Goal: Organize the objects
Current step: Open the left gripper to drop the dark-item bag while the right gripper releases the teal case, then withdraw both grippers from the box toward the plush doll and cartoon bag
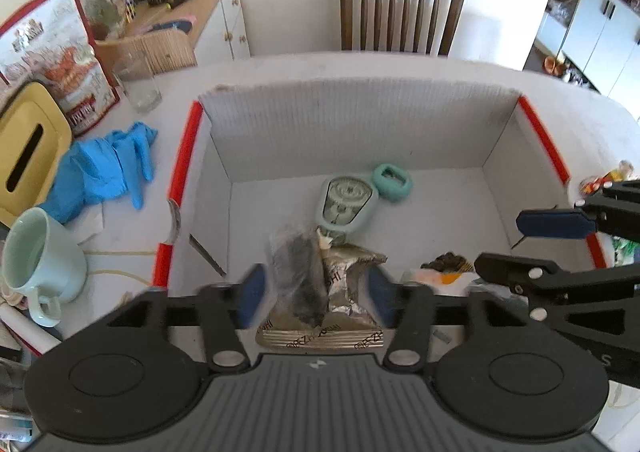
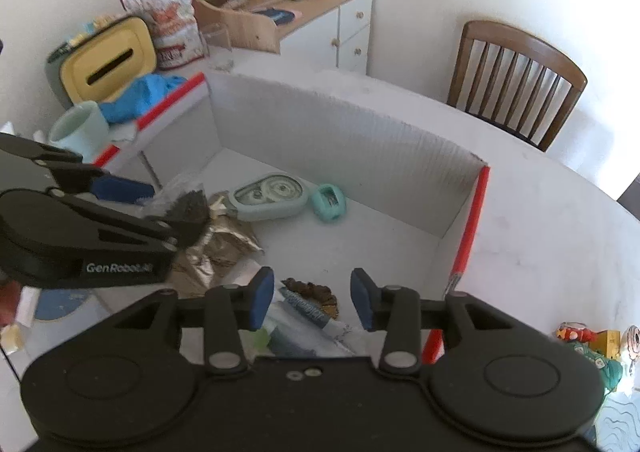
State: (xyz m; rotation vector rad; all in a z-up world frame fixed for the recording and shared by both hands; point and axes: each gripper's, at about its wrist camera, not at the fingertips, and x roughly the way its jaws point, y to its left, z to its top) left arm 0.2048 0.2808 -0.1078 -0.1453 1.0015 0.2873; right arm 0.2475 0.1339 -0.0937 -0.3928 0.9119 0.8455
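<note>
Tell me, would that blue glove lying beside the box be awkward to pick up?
Probably floppy: the blue glove lies crumpled in folds on the table, so it would likely droop and dangle. It looks thin, so likely very light. It seems unlikely to roll or break.

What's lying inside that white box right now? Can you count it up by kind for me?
Mint-green plastic gadgets: 2, large and small
Foil packets: 1
Clear bags with dark contents: 1
Brown lumps: 1
Printed wrappers: 1
Total: 6
</note>
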